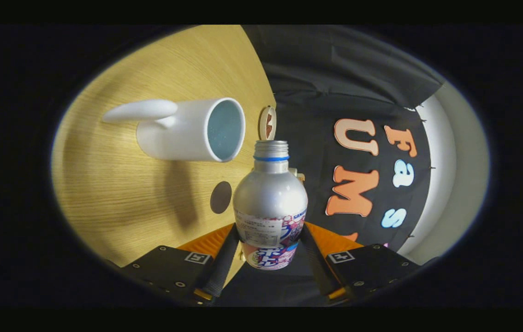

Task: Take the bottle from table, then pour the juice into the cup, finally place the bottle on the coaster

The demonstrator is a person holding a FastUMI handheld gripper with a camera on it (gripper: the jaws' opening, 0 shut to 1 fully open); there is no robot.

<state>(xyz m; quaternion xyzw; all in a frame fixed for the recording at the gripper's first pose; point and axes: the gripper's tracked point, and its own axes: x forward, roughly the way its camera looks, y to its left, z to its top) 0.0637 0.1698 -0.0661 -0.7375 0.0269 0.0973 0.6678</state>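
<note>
Silver aluminium makes up the bottle [270,203], which stands out between the two fingers of the tool [268,251], its printed label band low on the body where both fingers press against its sides, so the tool is pinching the bottle. The bottle's cap is off: the threaded neck is open, with a blue ring just below the threads. The whole view is rolled, so the light wood-grain desk [118,193] appears turned on its side, off to the left of the fingers and beyond them. On that desk, ahead of the tool and to the left of the bottle's neck, sits a white cup [187,129] with a long rounded handle; its open mouth faces toward the bottle's neck, close by but apart from it. Just beyond the bottle's mouth, at the desk's far edge, lies a small round wooden coaster [267,123] seen nearly edge-on. A dark round spot [221,197] marks the desk surface beside the bottle's shoulder.
</note>
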